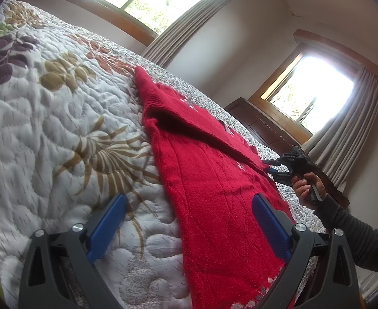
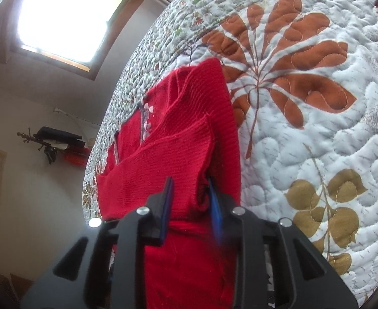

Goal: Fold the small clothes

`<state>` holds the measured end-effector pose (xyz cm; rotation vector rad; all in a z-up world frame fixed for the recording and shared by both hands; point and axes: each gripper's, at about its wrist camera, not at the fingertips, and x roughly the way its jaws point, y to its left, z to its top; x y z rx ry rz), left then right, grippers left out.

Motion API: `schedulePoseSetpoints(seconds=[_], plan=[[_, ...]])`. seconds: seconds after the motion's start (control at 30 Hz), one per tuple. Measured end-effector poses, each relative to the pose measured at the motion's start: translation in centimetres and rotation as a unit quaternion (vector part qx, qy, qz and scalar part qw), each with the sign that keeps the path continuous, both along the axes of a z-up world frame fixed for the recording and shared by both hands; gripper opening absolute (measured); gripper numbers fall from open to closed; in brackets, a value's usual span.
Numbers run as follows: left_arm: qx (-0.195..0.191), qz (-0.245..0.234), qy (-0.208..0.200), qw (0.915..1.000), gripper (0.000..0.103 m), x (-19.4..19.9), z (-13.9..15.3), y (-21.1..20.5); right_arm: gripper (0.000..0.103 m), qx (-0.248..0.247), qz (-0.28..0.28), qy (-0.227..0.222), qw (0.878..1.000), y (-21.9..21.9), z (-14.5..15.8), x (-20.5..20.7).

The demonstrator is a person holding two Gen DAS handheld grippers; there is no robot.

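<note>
A red knitted sweater (image 1: 214, 180) lies lengthwise on the quilted bedspread (image 1: 47, 128), with one sleeve folded across its body. My left gripper (image 1: 189, 224) hovers open above the sweater's near hem; its right pad (image 1: 271, 229) is over the red knit and its left pad (image 1: 109, 226) over the quilt. In the left wrist view my right gripper (image 1: 270, 168), held by a hand (image 1: 307, 185), pinches the sleeve end at the sweater's far edge. Seen from the right wrist, the right gripper (image 2: 191, 200) is shut on the red sleeve (image 2: 173, 159), and the sweater (image 2: 209, 108) stretches away behind it.
The floral quilt (image 2: 317, 103) covers the whole bed. The bed edge (image 1: 240, 113) runs just beyond the sweater. A dark wooden dresser (image 1: 261, 126) stands under a curtained window (image 1: 309, 90). A wall shelf (image 2: 57, 139) hangs beyond the bed.
</note>
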<state>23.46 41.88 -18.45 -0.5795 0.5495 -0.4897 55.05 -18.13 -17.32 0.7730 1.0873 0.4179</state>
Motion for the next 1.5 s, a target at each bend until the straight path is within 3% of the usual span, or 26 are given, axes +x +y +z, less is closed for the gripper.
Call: schedulePoseSetpoints(seconds=[0.13, 0.2, 0.23, 0.33, 0.4, 0.47, 0.57, 0.63, 0.7, 0.73, 0.77, 0.83, 0.87, 0.93, 1.07, 1.23, 1.3, 1.37, 1.5], plan=[[0.000, 0.000, 0.000, 1.0000, 0.098, 0.0, 0.0, 0.0, 0.030, 0.000, -0.018, -0.002, 1.000, -0.6, 0.7, 1.4], [0.000, 0.000, 0.000, 1.0000, 0.098, 0.0, 0.0, 0.0, 0.004, -0.021, -0.027, 0.001, 0.999, -0.7, 0.6, 1.9], [0.000, 0.000, 0.000, 1.0000, 0.098, 0.1, 0.0, 0.0, 0.003, -0.036, -0.028, 0.005, 0.999, -0.5, 0.3, 2.1], [0.000, 0.000, 0.000, 1.0000, 0.098, 0.1, 0.0, 0.0, 0.009, -0.057, -0.031, -0.006, 0.998, -0.2, 0.0, 1.5], [0.000, 0.000, -0.002, 1.0000, 0.098, 0.1, 0.0, 0.0, 0.029, -0.071, -0.062, -0.035, 0.995, -0.8, 1.1, -0.1], [-0.001, -0.001, -0.004, 1.0000, 0.098, 0.0, -0.1, 0.0, 0.031, -0.103, -0.073, -0.080, 0.989, -0.8, 2.7, -2.3], [0.003, -0.001, -0.005, 1.0000, 0.099, 0.0, -0.1, -0.1, 0.031, -0.109, -0.024, -0.123, 0.986, 1.1, 4.0, -4.4], [0.008, 0.000, -0.005, 1.0000, 0.099, 0.0, -0.1, -0.3, 0.031, -0.111, 0.001, -0.110, 0.988, 2.0, 3.1, -4.1], [0.011, 0.001, -0.006, 0.9999, 0.099, -0.1, 0.1, -0.5, 0.038, -0.107, 0.004, -0.073, 0.992, 2.2, 1.3, -2.9], [0.010, 0.001, -0.007, 0.9999, 0.099, -0.1, 0.1, -0.5, 0.036, -0.099, 0.005, -0.053, 0.994, 1.8, 0.2, -2.3], [0.008, 0.000, -0.007, 0.9999, 0.099, -0.1, 0.3, -0.4, 0.027, -0.096, 0.002, -0.043, 0.994, 1.4, -0.6, -1.9], [0.016, 0.002, 0.013, 0.9998, 0.099, -0.2, 1.0, -0.4, 0.026, -0.088, -0.018, -0.049, 0.995, 0.5, -0.2, -2.8], [0.033, 0.009, 0.032, 0.9989, 0.099, -0.5, 1.5, -0.7, 0.036, -0.077, -0.029, -0.058, 0.995, 0.1, 0.5, -3.7], [0.064, 0.019, 0.068, 0.9955, 0.099, -1.5, 2.4, -1.3, 0.039, -0.057, -0.033, -0.084, 0.994, -0.4, 2.3, -6.7], [0.037, 0.002, 0.147, 0.9884, 0.099, -5.5, 2.7, -1.9, 0.059, -0.042, -0.022, -0.118, 0.992, -0.3, 4.1, -16.3], [-0.026, -0.019, 0.234, 0.9717, 0.099, -10.8, 0.4, -2.2, 0.062, -0.014, 0.003, -0.084, 0.996, 0.2, -1.1, -28.7], [-0.052, -0.020, 0.241, 0.9688, 0.099, -12.3, 0.0, -2.0, 0.062, -0.003, 0.008, -0.064, 0.998, 0.2, -3.9, -32.3], [-0.074, -0.028, 0.250, 0.9651, 0.099, -13.0, -0.5, -1.9, 0.062, 0.006, 0.021, -0.043, 0.999, 0.3, -6.2, -34.7], [-0.108, -0.035, 0.260, 0.9590, 0.099, -13.0, -1.4, -1.2, 0.062, -0.021, 0.059, -0.042, 0.997, 1.4, -8.1, -36.7]])
